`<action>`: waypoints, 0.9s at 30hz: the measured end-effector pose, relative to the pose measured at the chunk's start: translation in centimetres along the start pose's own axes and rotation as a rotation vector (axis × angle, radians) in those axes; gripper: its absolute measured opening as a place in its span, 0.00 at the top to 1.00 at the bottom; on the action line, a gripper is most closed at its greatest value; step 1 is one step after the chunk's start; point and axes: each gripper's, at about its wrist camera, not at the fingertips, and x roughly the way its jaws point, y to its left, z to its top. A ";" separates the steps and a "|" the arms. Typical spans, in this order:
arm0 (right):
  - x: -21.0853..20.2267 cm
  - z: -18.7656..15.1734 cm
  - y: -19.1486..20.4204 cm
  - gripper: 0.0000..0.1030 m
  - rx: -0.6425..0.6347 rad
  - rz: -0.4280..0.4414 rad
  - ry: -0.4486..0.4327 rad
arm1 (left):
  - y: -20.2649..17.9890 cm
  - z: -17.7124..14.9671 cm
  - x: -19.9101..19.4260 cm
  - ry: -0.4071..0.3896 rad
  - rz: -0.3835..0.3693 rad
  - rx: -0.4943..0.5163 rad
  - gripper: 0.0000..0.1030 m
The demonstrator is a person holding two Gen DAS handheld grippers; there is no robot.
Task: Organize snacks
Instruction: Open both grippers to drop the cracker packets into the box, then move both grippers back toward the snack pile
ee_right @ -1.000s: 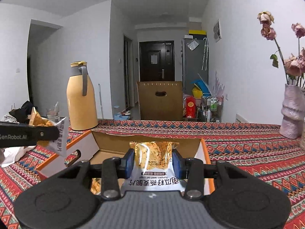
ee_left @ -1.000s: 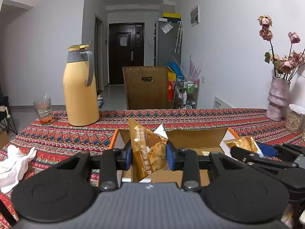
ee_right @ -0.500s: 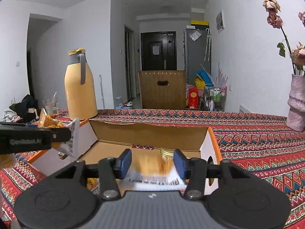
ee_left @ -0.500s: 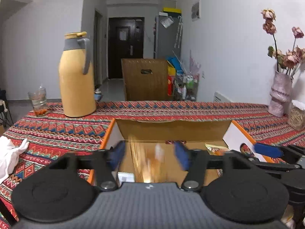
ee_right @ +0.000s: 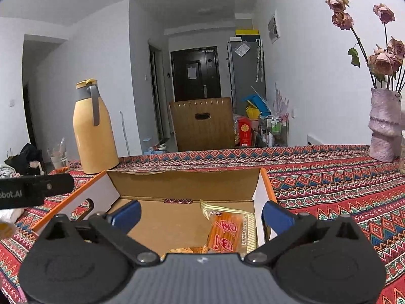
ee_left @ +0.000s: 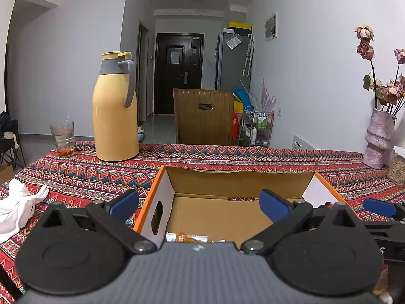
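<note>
My left gripper (ee_left: pixel 200 206) has just been opening and now stands spread as wide as it goes, its blue pads (ee_left: pixel 123 202) parted over the open cardboard box (ee_left: pixel 240 179) with nothing between them. One pad hangs outside the box's orange-edged left wall, the other above the box floor. At six o'clock in that view, just past the gripper body, I can see the edge of a snack packet (ee_left: pixel 188 238) lying on the box bottom. My right gripper (ee_right: pixel 201 214) has likewise just been opening and is fully spread, holding nothing; its pads (ee_right: pixel 277 216) frame the box interior (ee_right: pixel 184 185). An orange snack packet with red lettering (ee_right: pixel 226 231) lies flat on the box floor toward four o'clock, against the right wall, clear of both pads. More wrapper shows at six o'clock under the gripper body. The box sits on the patterned tablecloth (ee_right: pixel 329 174), with the yellow thermos (ee_right: pixel 92 129) at ten o'clock behind it.
</note>
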 end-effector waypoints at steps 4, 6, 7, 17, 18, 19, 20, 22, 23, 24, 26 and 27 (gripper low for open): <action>-0.2 0.2 0.0 0.00 -0.002 -0.001 -0.007 | -0.2 0.3 -0.4 -0.007 0.005 0.005 0.00; -0.5 0.4 0.1 0.00 -0.008 -0.001 -0.012 | -0.2 0.6 -0.6 -0.008 0.006 0.000 0.00; -0.7 0.6 0.2 0.00 -0.011 -0.004 -0.017 | -0.1 0.7 -0.9 -0.011 0.007 -0.003 0.00; -4.5 0.8 0.7 0.00 -0.040 -0.006 -0.054 | 1.0 0.6 -4.2 -0.031 0.017 0.009 0.00; -5.0 0.7 0.7 0.00 -0.042 -0.008 -0.053 | 1.2 0.4 -4.5 -0.028 0.021 0.011 0.00; -5.4 0.5 0.7 0.00 -0.045 -0.009 -0.052 | 1.4 0.1 -4.8 -0.026 0.025 0.012 0.00; -5.8 0.3 0.6 0.00 -0.047 -0.010 -0.052 | 1.6 -0.1 -5.2 -0.023 0.030 0.009 0.00; -6.7 -0.2 0.5 0.00 -0.048 -0.010 -0.048 | 2.2 -0.6 -5.9 -0.014 0.037 0.004 0.00; -7.1 -0.4 0.5 0.00 -0.049 -0.008 -0.045 | 2.5 -0.9 -6.2 -0.010 0.041 0.001 0.00; -7.4 -0.7 0.5 0.00 -0.050 -0.007 -0.041 | 2.9 -1.3 -6.5 -0.005 0.044 0.000 0.00; -8.3 -1.3 0.5 0.00 -0.057 -0.006 -0.030 | 3.4 -1.9 -7.2 0.003 0.049 0.000 0.00; -8.6 -1.7 0.5 0.00 -0.061 -0.007 -0.025 | 3.7 -2.2 -7.6 0.007 0.053 0.001 0.00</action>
